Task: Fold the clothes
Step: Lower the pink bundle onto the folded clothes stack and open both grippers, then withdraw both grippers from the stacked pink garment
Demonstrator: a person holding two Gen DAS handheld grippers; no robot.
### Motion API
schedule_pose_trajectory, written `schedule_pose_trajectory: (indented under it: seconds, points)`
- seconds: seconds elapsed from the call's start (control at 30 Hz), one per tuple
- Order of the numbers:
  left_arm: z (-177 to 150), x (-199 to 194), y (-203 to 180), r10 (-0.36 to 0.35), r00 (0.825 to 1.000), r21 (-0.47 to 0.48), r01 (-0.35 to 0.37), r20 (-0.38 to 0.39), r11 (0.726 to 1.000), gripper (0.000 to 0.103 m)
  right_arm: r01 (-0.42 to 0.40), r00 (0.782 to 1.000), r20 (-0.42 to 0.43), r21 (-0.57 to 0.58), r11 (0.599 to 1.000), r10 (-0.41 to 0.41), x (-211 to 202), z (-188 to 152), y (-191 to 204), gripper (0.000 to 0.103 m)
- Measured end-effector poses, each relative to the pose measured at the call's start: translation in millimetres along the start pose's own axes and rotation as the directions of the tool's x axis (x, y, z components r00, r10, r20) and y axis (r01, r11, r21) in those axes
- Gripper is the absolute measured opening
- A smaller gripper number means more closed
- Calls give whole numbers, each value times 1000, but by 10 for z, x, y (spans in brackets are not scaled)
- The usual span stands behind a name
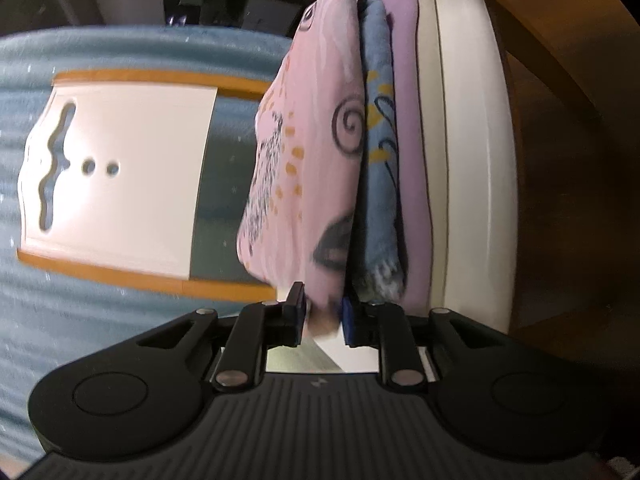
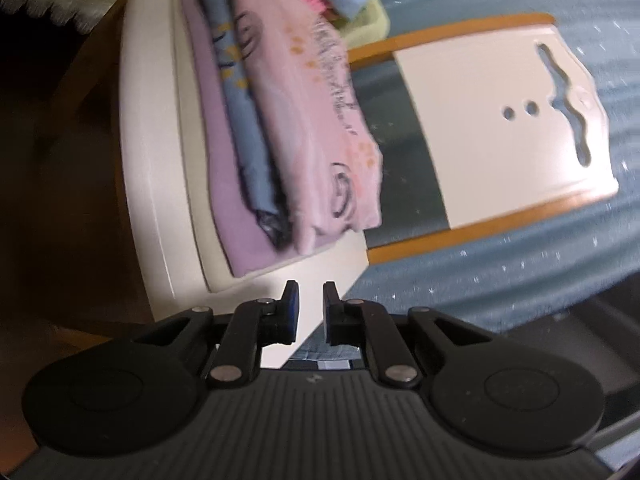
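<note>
A folded pink garment point(image 1: 316, 160) with dark drawings lies on top of a stack with a folded blue garment point(image 1: 380, 152) and a folded lilac garment point(image 1: 412, 140), on a cream tray point(image 1: 472, 160). My left gripper point(image 1: 322, 312) is shut on the near edge of the pink garment. In the right wrist view the same stack shows, with the pink garment point(image 2: 316, 132), the blue one point(image 2: 244, 120) and the lilac one point(image 2: 216, 152) on the tray point(image 2: 152, 160). My right gripper point(image 2: 311, 312) is a little open and empty, just short of the stack.
A white folding board point(image 1: 120, 176) with orange side strips lies on the blue-grey bedspread point(image 1: 80, 320); it also shows in the right wrist view point(image 2: 500, 128). A yellow-green basket point(image 2: 360, 12) with loose clothes stands behind the stack. Wooden furniture point(image 1: 560, 80) lies beyond the tray.
</note>
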State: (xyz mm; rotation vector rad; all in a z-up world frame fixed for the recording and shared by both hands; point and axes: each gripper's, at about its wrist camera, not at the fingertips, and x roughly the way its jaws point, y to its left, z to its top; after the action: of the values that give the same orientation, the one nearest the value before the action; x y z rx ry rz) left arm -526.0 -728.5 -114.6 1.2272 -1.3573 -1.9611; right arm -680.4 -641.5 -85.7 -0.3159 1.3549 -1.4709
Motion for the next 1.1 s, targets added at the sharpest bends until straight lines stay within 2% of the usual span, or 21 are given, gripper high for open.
schedule_pose_trajectory:
  seconds: [0.07, 0.17, 0.27, 0.4, 0.57, 0.77, 0.93, 1.1]
  points:
    - [-68, -51, 21, -1, 1000, -44, 0, -22, 999, 27, -6, 1000, 28, 72, 997, 4, -80, 62, -86, 8]
    - [-136, -142, 131, 1, 999, -169, -7, -36, 986, 27, -21, 996, 90, 159, 987, 6, -161, 201, -176, 8]
    - [-125, -287, 260, 21, 1000, -299, -26, -18, 954, 27, -51, 991, 129, 230, 972, 22, -125, 340, -222, 8]
    - [25, -343, 399, 6, 1000, -416, 3, 22, 909, 27, -110, 989, 128, 312, 944, 73, 44, 444, -219, 8]
    - [31, -282, 328, -59, 998, -456, 54, 3, 888, 26, -143, 988, 106, 396, 907, 110, 126, 448, -258, 8]
    - [9, -223, 366, -81, 997, -507, 70, 0, 859, 26, -150, 988, 89, 398, 905, 124, 179, 458, -252, 8]
    - [25, -167, 443, -95, 995, -515, 74, -14, 854, 26, -153, 988, 65, 440, 885, 138, 148, 497, -332, 8]
    - [16, -252, 506, -104, 994, -541, 74, -25, 838, 28, -147, 989, 54, 505, 850, 138, -39, 461, -407, 15]
